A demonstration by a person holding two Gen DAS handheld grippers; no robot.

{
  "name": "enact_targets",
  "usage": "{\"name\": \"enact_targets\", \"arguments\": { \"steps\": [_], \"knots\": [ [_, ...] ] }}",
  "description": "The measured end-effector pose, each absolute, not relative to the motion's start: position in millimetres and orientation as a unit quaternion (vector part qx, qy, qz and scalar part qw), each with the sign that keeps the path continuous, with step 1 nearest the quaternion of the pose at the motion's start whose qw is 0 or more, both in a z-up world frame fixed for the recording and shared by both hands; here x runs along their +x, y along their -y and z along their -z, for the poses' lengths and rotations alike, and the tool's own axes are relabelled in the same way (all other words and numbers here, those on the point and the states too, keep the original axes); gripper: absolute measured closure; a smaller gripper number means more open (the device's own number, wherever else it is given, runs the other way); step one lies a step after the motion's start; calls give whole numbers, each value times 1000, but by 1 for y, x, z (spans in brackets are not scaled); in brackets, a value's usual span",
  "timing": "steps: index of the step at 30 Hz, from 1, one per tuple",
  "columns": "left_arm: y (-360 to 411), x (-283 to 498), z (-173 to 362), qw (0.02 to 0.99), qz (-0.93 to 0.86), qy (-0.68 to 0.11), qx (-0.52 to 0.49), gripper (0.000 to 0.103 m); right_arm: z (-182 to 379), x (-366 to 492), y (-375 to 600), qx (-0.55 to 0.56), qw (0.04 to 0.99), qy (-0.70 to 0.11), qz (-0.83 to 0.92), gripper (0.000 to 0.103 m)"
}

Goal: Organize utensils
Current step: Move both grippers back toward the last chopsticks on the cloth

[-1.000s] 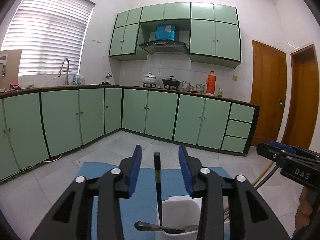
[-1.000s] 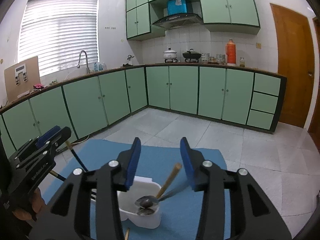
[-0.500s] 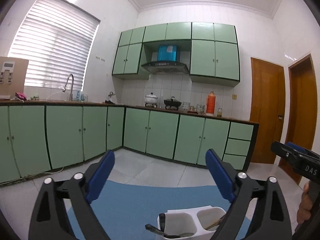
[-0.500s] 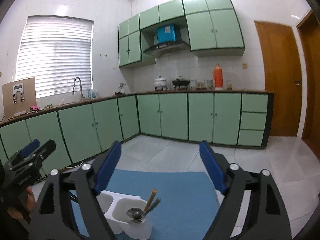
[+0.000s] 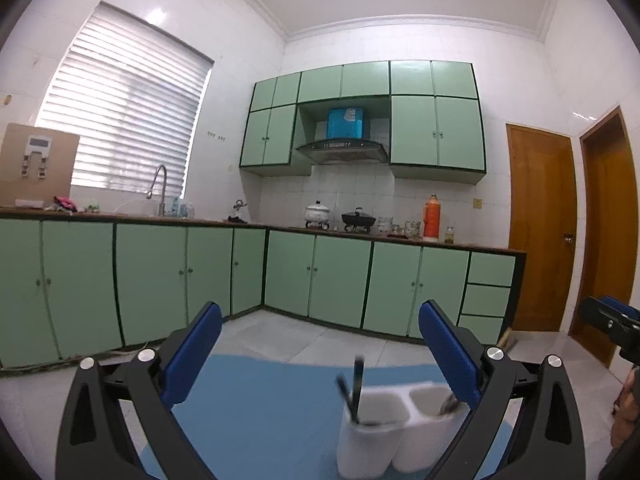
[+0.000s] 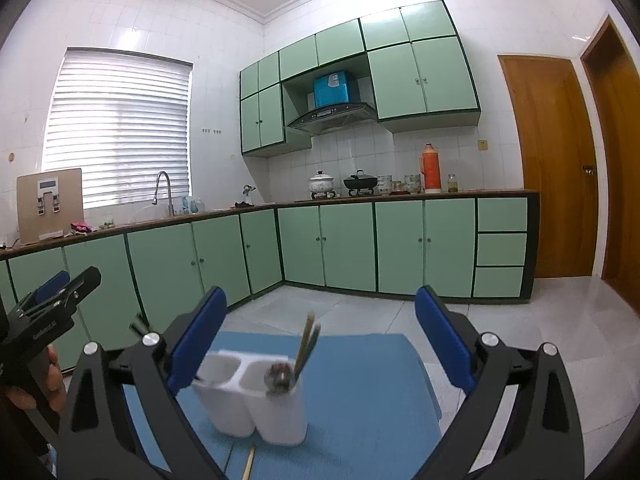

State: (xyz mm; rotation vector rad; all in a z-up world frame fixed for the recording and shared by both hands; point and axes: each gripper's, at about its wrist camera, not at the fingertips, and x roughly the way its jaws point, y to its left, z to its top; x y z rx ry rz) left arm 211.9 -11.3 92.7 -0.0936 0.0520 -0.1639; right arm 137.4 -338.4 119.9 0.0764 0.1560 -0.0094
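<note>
A white two-compartment utensil holder (image 5: pixel 394 428) stands on a blue mat (image 5: pixel 260 400). Dark-handled utensils (image 5: pixel 357 380) stick up from its left compartment. In the right wrist view, the holder (image 6: pixel 256 400) has a metal spoon (image 6: pixel 279 374) and wooden chopsticks (image 6: pixel 307 342) in its nearer compartment. My left gripper (image 5: pixel 320 316) is back from the holder, its jaws opening wide with nothing between them. My right gripper (image 6: pixel 320 300) is the same, jaws opening and holding nothing. One wooden stick (image 6: pixel 249 465) lies on the mat in front of the holder.
The mat (image 6: pixel 360 380) lies on a pale tiled floor (image 6: pixel 540 320). Green base cabinets (image 5: pixel 160 280) under a counter run along the left and back walls. Wooden doors (image 5: pixel 540 220) are at the right. A hand (image 6: pixel 48 376) holds the left gripper's handle.
Both grippers have opened wide and drawn back from the holder. The dark-handled utensil left the left jaws and the wooden stick left the right; both now stand in the holder.
</note>
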Motion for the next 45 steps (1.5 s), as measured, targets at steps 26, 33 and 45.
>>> {"name": "enact_targets", "arguments": {
  "steps": [26, 33, 45],
  "knots": [
    [16, 96, 83, 979, 70, -188, 29, 7, 56, 15, 243, -20, 985, -170, 13, 17],
    [6, 75, 99, 980, 59, -188, 28, 7, 78, 8, 235, -6, 982, -186, 15, 34],
    [-4, 58, 107, 981, 51, -186, 15, 7, 106, 3, 212, -15, 979, -203, 10, 74]
  ]
}}
